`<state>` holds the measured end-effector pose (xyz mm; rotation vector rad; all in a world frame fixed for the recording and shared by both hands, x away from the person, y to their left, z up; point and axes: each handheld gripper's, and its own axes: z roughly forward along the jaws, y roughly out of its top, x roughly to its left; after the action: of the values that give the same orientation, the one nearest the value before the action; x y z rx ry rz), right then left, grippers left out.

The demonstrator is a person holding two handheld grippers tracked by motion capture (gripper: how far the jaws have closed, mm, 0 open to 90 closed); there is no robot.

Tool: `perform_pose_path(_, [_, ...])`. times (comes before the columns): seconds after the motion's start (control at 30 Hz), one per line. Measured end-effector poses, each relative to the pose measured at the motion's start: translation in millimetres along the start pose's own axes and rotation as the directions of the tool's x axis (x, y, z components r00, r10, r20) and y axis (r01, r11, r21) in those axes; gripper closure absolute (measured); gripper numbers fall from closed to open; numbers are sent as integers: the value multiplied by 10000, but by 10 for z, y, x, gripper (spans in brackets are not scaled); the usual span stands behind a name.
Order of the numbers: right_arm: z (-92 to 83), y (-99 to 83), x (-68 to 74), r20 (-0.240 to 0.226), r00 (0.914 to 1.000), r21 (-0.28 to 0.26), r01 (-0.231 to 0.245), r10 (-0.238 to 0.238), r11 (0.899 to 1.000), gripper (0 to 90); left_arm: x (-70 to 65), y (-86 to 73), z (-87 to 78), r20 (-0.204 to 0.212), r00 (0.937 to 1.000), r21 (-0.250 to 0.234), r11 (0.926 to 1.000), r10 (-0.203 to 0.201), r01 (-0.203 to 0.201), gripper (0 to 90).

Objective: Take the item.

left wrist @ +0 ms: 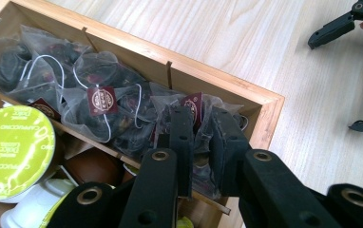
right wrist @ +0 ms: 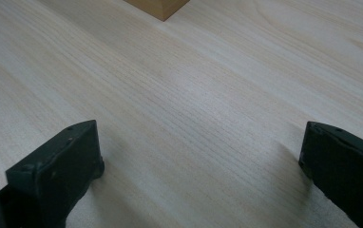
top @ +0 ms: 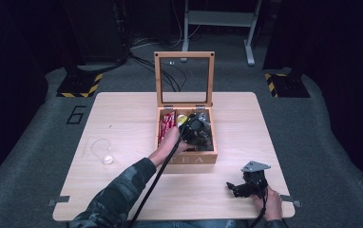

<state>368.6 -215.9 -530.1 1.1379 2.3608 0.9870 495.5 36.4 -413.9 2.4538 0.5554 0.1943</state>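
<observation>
Box interior: wooden box (top: 187,159) crowded; mesh tea bags (left wrist: 99,102) fill the far row, a green capsule (left wrist: 13,152) sits beside them
Dividers: thin wooden slats (left wrist: 169,69) split the compartments, narrowing entry
Overhead: upright lid (top: 184,78) blocks the box's far side
Left gripper (left wrist: 202,142): jaws nearly together among the bags
Right gripper (right wrist: 198,156): jaws wide over bare table (right wrist: 184,95)

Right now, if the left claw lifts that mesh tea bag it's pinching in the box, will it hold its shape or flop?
Probably flop: the tea bag is thin, crumpled mesh. It looks light for its bulk. Its string and red tag may dangle and snag neighbouring bags packed tight in the wooden box.
</observation>
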Motion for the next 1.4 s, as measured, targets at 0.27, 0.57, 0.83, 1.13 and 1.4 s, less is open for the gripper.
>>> perform_pose_path(0.27, [0,0,0,2,10000,2,12,-12,10000,0,-4,-4,-73,-188,9997,-152,9998,133,-136,882])
perform_pose_path(0.57, [0,0,0,2,10000,0,5,-5,10000,0,-14,-7,-214,-378,9990,-455,9986,245,-262,896])
perform_pose_path(0.83, [0,0,0,3,10000,5,2,-2,10000,0,0,-61,-421,-551,9984,-841,9963,146,-192,897])
perform_pose_path(1.13, [0,0,0,2,10000,3,5,-5,10000,0,45,-167,-661,-801,9968,-1197,9928,9,-105,898])
perform_pose_path(1.4, [0,0,0,3,10000,5,7,-7,10000,0,109,-284,-856,-1021,9945,-1460,9892,-245,94,898])
